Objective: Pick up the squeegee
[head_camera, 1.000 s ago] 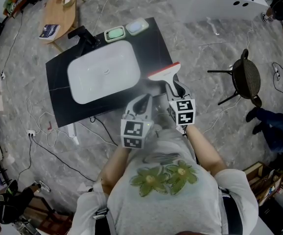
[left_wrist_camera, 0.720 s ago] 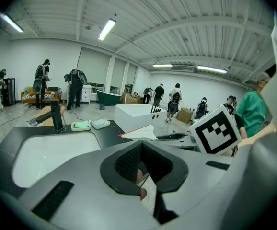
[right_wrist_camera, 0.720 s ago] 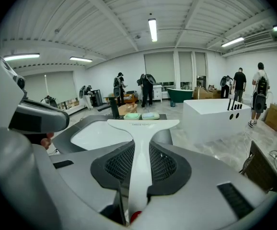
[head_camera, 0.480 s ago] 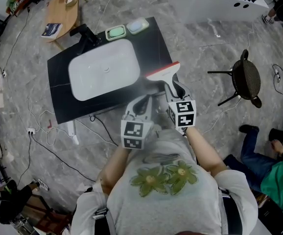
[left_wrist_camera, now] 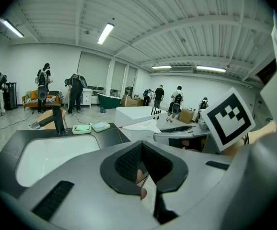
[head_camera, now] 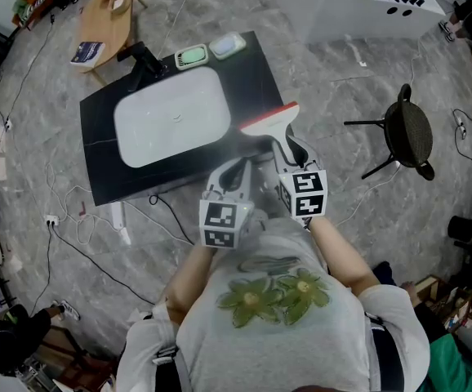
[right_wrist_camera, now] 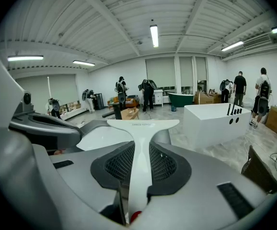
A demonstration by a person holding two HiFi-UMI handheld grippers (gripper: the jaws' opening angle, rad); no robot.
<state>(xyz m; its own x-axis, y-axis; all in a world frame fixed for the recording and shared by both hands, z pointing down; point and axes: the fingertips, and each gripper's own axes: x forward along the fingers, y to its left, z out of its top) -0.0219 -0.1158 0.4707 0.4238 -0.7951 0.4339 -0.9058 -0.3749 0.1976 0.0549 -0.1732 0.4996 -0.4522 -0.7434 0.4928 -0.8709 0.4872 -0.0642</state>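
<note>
The squeegee point(head_camera: 267, 123) is white with a red blade edge. It hangs over the right corner of the black counter point(head_camera: 256, 68), its handle running back into my right gripper point(head_camera: 290, 149). In the right gripper view the white handle point(right_wrist_camera: 142, 162) fills the gap between the dark pads point(right_wrist_camera: 171, 166) and the blade head point(right_wrist_camera: 143, 124) spreads in front, so the right gripper point(right_wrist_camera: 141, 151) is shut on it. My left gripper point(head_camera: 238, 170) hovers just left of the right one. Its jaws meet at the tips with nothing between them point(left_wrist_camera: 141, 145). The squeegee point(left_wrist_camera: 143, 126) shows there at centre right.
A white basin point(head_camera: 171, 125) is set in the counter, with a black faucet point(head_camera: 142, 60) and two soap dishes point(head_camera: 191, 55) behind it. A white bathtub point(head_camera: 358, 2), a black stool point(head_camera: 407, 125), a wooden stool point(head_camera: 101, 19) and floor cables point(head_camera: 73, 211) surround it.
My right gripper has lifted slightly with the squeegee still in it. The left gripper has stayed put. A person at the right edge has moved off toward the lower corner.
</note>
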